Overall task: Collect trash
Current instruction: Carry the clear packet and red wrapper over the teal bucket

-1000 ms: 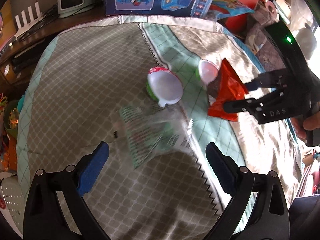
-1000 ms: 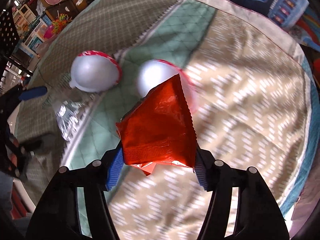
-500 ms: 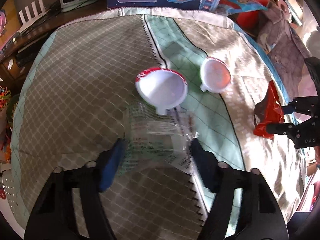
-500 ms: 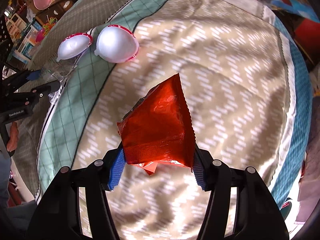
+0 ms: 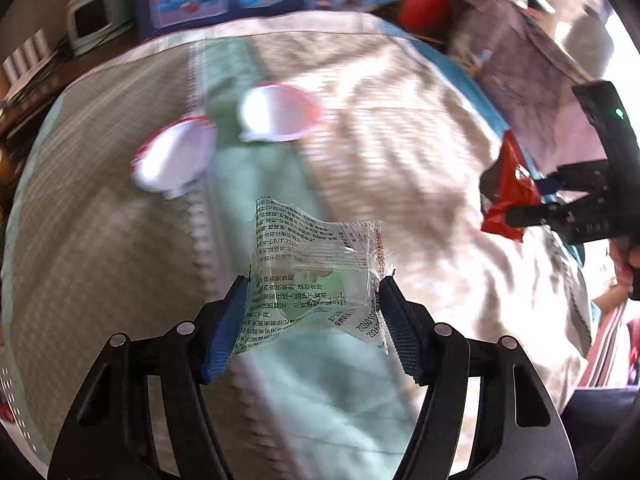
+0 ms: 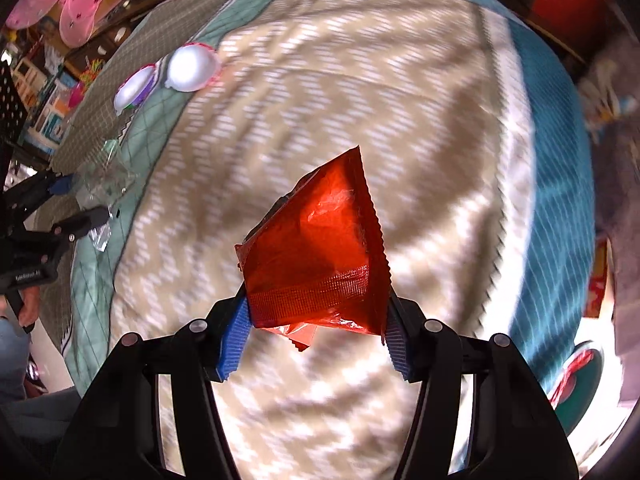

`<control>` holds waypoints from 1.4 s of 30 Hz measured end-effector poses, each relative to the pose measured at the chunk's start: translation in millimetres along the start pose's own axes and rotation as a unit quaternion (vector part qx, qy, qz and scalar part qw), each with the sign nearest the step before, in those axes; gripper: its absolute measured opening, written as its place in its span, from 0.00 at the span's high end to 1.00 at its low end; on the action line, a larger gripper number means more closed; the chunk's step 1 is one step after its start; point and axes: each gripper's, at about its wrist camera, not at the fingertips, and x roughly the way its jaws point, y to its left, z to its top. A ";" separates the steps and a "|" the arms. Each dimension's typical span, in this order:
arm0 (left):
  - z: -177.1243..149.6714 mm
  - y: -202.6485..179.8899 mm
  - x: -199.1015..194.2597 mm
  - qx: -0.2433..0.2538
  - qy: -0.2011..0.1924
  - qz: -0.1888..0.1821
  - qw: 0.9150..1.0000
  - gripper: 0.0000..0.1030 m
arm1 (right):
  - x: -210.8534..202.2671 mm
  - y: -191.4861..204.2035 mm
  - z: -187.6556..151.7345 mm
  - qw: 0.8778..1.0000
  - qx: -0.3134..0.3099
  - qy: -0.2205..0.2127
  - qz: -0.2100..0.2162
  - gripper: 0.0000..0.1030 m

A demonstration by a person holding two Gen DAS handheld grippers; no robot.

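While lifted off the quilt — left gripper pinches clear wrapper | right gripper pinches red wrapper

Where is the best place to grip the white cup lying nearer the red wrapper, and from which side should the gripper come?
Probably the thin red-edged rim of the white cup, taken from above with one finger inside and one outside. It lies tipped, its rounded side is too smooth and wide to pinch, and the second cup crowds one flank. Both grippers are full now: left on the clear wrapper, right on the red wrapper.
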 end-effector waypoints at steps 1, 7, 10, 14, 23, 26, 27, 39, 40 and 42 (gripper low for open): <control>1.0 -8.6 0.1 0.008 -0.001 -0.004 1.000 0.35 | -5.7 -11.6 -10.5 1.000 0.009 -0.002 -0.001 0.46; 15.5 -73.4 7.9 0.061 -0.003 -0.025 0.998 0.35 | -27.8 -56.7 -51.2 0.998 0.057 -0.013 -0.010 0.46; 21.1 -105.6 13.0 0.084 -0.001 -0.034 0.996 0.35 | -35.5 -73.5 -68.0 0.997 0.076 -0.021 -0.013 0.46; 30.2 -151.7 21.5 0.122 0.001 -0.048 0.991 0.35 | -45.3 -96.4 -90.9 0.993 0.108 -0.034 -0.013 0.46; 44.3 -242.1 42.0 0.173 0.012 -0.081 0.981 0.35 | -66.5 -148.9 -139.2 0.984 0.169 -0.062 -0.018 0.46; 46.2 -275.7 46.8 0.191 0.016 -0.091 0.977 0.35 | -78.7 -170.7 -157.8 0.979 0.188 -0.073 -0.022 0.46; 47.2 -284.6 48.3 0.197 0.017 -0.094 0.976 0.35 | -82.2 -177.5 -163.2 0.978 0.195 -0.076 -0.025 0.46; 49.6 -423.3 74.0 0.278 0.030 -0.147 0.949 0.34 | -128.0 -265.4 -242.6 0.954 0.275 -0.097 -0.070 0.46; 49.4 -432.0 76.3 0.283 0.031 -0.150 0.947 0.34 | -128.9 -271.6 -248.4 0.953 0.279 -0.096 -0.071 0.46; 46.6 -454.8 82.2 0.294 0.037 -0.158 0.942 0.34 | -130.4 -280.3 -257.9 0.950 0.287 -0.095 -0.075 0.46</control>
